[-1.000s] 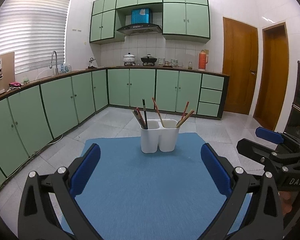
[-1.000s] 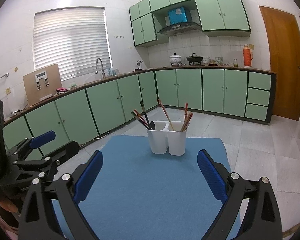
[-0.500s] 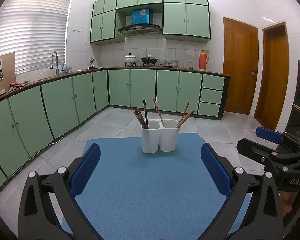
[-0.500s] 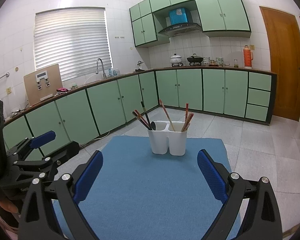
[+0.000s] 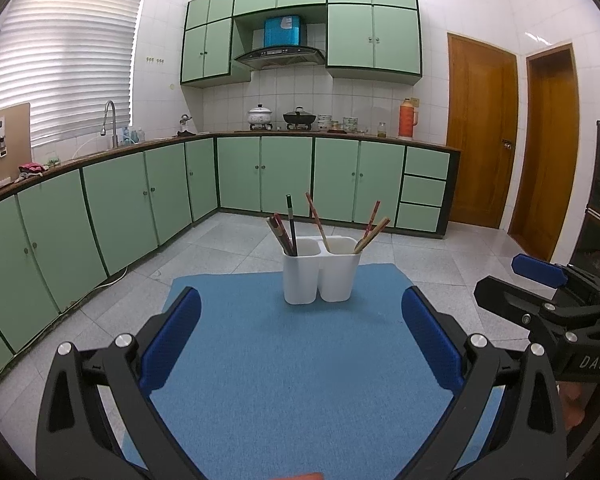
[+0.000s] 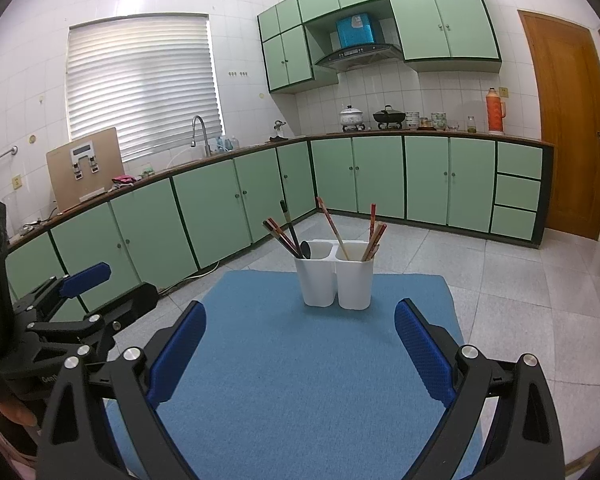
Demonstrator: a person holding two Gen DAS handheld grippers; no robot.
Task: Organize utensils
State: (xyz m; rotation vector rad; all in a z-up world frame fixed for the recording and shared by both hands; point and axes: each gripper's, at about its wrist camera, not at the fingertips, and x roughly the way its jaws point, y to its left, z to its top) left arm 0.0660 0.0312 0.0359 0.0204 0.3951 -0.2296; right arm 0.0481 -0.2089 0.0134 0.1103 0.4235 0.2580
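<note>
1. I hold the left hand-held gripper [image 5: 300, 332] wide, with nothing between its blue pads; it hangs over the near part of the blue mat [image 5: 300, 360] that covers the desk.
2. The right hand-held gripper [image 6: 300, 344] is just as wide and just as empty, beside the left one and aimed the same way.
3. The task's thing, a white two-compartment utensil holder [image 5: 321, 272], stands upright toward the far end of the mat, well ahead of both sets of fingers and touching neither.
4. Its left compartment carries a cluster of dark and reddish chopsticks [image 5: 284, 232] leaning left, and from the right wrist view a dark spoon-like bowl [image 6: 305, 249] shows at the rim beside them.
5. Its right compartment carries lighter wooden and red chopsticks [image 5: 374, 230]; one long stick [image 5: 318, 220] rises near the divider, and I cannot tell for sure which side its foot sits in.
6. I see no loose utensil on the mat, so I judge that everything in view is already in the holder.
7. What may be left, as I read it, is sorting by kind between the two compartments, if the mix counts as unsorted; otherwise the task looks close to finished.
8. Any next pull would call for closing narrowly on one thin stick without tipping the light holder.
</note>
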